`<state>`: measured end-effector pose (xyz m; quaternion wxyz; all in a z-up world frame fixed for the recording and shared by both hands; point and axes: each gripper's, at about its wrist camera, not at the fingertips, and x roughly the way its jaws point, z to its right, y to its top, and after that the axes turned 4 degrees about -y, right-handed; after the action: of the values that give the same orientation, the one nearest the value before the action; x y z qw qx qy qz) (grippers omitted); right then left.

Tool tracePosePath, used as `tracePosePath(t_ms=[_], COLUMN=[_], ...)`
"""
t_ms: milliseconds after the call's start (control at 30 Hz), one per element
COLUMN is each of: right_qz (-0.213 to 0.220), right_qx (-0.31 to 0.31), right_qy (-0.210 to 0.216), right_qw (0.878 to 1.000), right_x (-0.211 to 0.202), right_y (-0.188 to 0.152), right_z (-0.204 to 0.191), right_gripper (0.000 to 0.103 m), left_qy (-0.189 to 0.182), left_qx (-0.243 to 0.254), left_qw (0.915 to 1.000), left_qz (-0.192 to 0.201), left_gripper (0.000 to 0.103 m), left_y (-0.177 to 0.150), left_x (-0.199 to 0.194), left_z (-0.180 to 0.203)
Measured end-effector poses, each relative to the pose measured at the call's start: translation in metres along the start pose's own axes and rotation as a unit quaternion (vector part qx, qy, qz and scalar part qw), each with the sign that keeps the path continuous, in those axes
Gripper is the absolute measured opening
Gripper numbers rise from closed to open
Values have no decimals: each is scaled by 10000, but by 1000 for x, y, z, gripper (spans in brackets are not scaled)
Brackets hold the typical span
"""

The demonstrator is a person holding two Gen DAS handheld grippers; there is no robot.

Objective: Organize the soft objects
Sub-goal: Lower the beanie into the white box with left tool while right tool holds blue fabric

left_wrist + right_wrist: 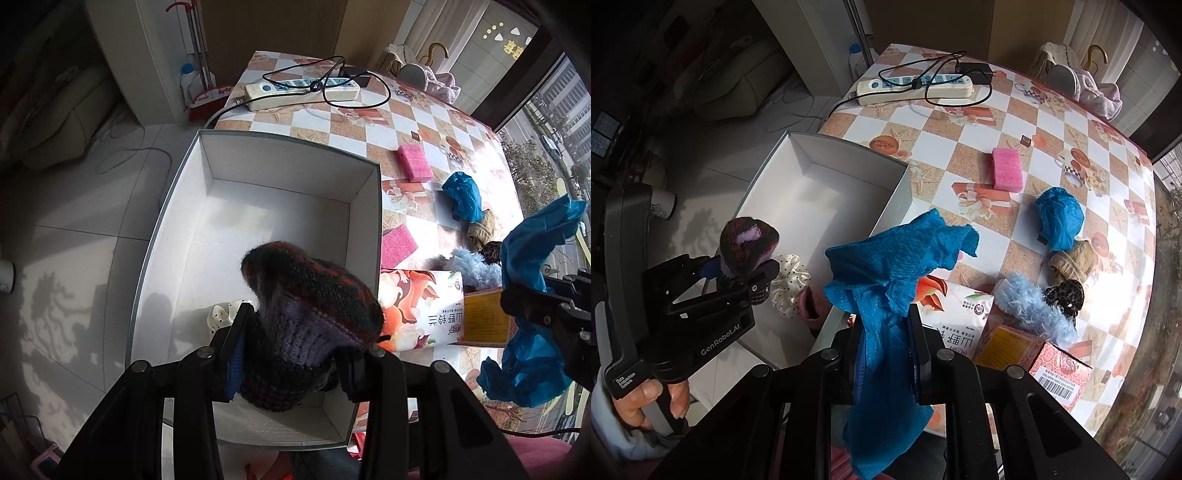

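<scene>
My left gripper (291, 332) is shut on a dark knitted sock with purple and red stripes (314, 295), held above the near end of a white cardboard box (177, 206). From the right wrist view the same sock (748, 245) hangs over the box (901, 184). My right gripper (886, 332) is shut on a crumpled blue cloth (897, 262), just right of the box's near corner; that cloth (535, 243) also shows at the right edge of the left wrist view. Inside the box lie a cream polka-dot scrunchie (792, 280) and a pink knit piece (812, 302).
On the checked tablecloth (1052, 118) lie a pink sponge (1007, 168), another blue cloth ball (1059, 216), a tan knit item (1073, 260), a fluffy light-blue piece (1032, 308), a dark scrunchie (1065, 295), a tissue pack (955, 317), cartons (1060, 369) and a power strip (916, 88). A hand (646, 398) grips the left handle.
</scene>
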<state>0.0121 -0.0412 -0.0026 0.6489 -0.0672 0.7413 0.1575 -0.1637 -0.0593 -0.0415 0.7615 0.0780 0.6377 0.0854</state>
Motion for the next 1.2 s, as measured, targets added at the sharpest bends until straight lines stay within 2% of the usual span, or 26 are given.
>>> tracePosePath(t_ms=[733,1200], right_qz=[-144,-242], right_qx=[-63,-120], right_qy=[0,205], right_qw=[9999,9994], right_x=[10,23], right_y=[9,37], right_z=[-4,-25], right_gripper=[19,20], left_qy=[22,315], left_qx=[-117,-152], left_qw=[9999,9993], left_qz=[-103,-90], left_gripper=[44,45], left_y=[1,15], left_x=[7,12], left_z=[-10,-35])
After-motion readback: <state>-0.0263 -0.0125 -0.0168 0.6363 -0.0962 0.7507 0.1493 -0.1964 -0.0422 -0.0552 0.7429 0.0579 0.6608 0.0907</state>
